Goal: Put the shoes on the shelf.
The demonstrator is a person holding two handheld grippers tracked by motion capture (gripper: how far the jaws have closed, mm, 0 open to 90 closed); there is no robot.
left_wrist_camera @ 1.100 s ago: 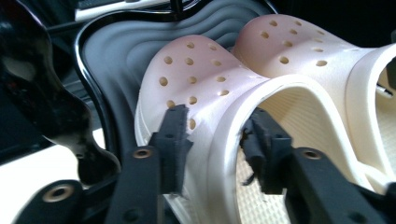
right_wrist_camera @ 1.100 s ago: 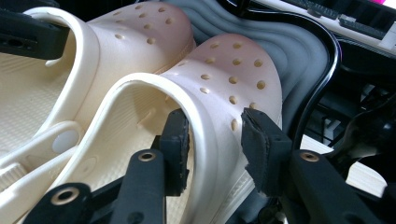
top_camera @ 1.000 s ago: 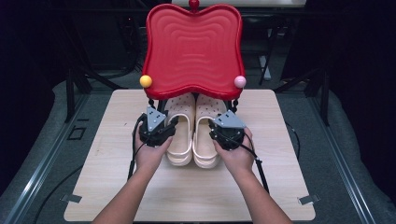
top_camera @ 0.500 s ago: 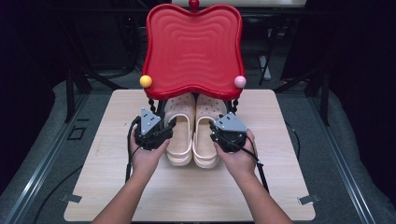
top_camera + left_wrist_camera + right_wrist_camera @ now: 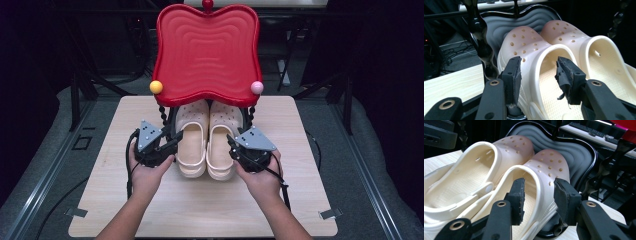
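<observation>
We see a pair of cream perforated foam clogs (image 5: 206,142) lying side by side on the lower black tray of a stand, beneath its wavy red plastic tray (image 5: 207,52) on the pale wooden desk (image 5: 300,150). The left claw (image 5: 172,143) stands open astride the outer wall of the left clog (image 5: 534,62), its jaws having just been closing a little without pressing it. The right claw (image 5: 234,145) stands open astride the outer wall of the right clog (image 5: 546,172).

The red upper tray (image 5: 206,50) hides both clogs' (image 5: 192,137) toes from above, and the black lower tray (image 5: 579,152) beneath them shows only in part.

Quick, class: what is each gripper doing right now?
Left gripper: open, jaws astride the left clog's outer wall, not pressing.
Right gripper: open, jaws astride the right clog's outer wall.
</observation>
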